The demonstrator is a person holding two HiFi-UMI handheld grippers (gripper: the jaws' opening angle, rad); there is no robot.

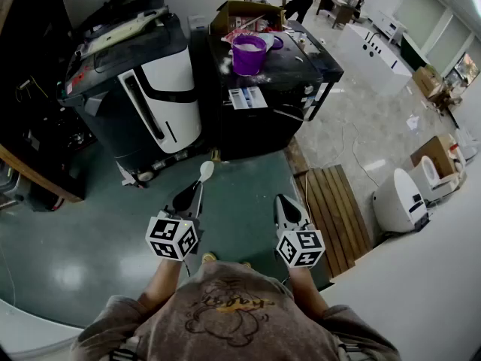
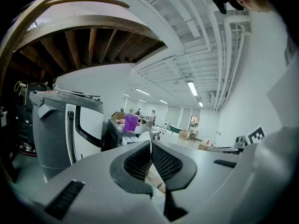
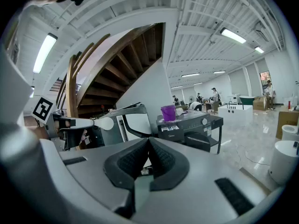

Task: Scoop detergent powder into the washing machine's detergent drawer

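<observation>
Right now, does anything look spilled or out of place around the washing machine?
White patches, probably spilled powder, lie on the washing machine's dark top beside the purple cup. The left gripper holds the spoon; nothing else stands out.

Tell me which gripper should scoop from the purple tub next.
Left. The left gripper is shut on the white spoon, its bowl pointing toward the purple tub; the right gripper is shut and empty.
</observation>
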